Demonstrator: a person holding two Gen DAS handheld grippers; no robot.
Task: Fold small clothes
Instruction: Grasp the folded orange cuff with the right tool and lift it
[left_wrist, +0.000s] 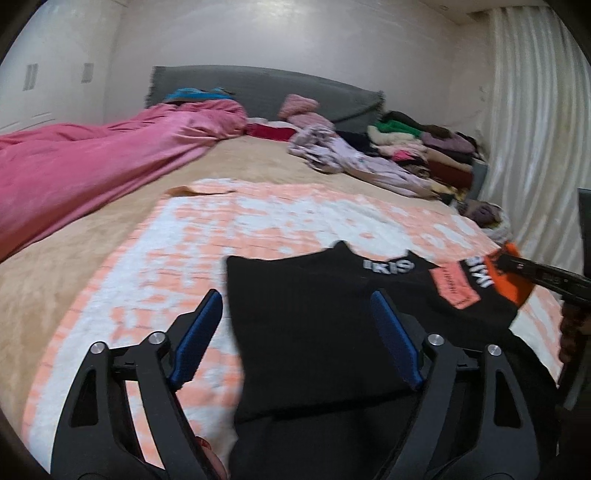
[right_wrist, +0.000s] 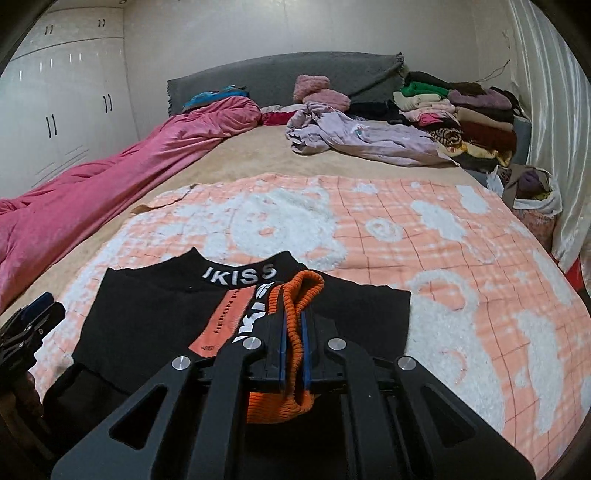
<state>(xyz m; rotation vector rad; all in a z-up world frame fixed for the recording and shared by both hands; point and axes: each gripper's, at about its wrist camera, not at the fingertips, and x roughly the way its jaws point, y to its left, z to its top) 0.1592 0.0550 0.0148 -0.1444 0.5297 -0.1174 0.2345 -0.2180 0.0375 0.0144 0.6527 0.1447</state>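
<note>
Black knit with a white "IKISS" collar band, the small top (right_wrist: 155, 314) lies flat on the near part of a peach-and-white checked blanket (right_wrist: 424, 236) spread over the bed (right_wrist: 251, 155), collar toward the far side. Its orange ribbed cuff (right_wrist: 299, 295) is folded in over the chest beside a salmon label patch (right_wrist: 225, 321). The right gripper (right_wrist: 293, 325) has its blue-padded fingers pressed together on that orange cuff, pinching it just above the black cloth. At the near left, the left gripper (left_wrist: 295, 332) has its fingers spread wide: the left edge of the top runs between them, one finger (left_wrist: 201, 332) is over the blanket and the other (left_wrist: 391, 332) over the black cloth, neither pressing on it. Farther off, a pink quilt (right_wrist: 110, 177) runs along the left side, a crumpled lilac garment (right_wrist: 354, 140) lies in the far middle, and a pile of folded clothes (right_wrist: 461, 114) is at the far right by the grey headboard (right_wrist: 266, 77).
</note>
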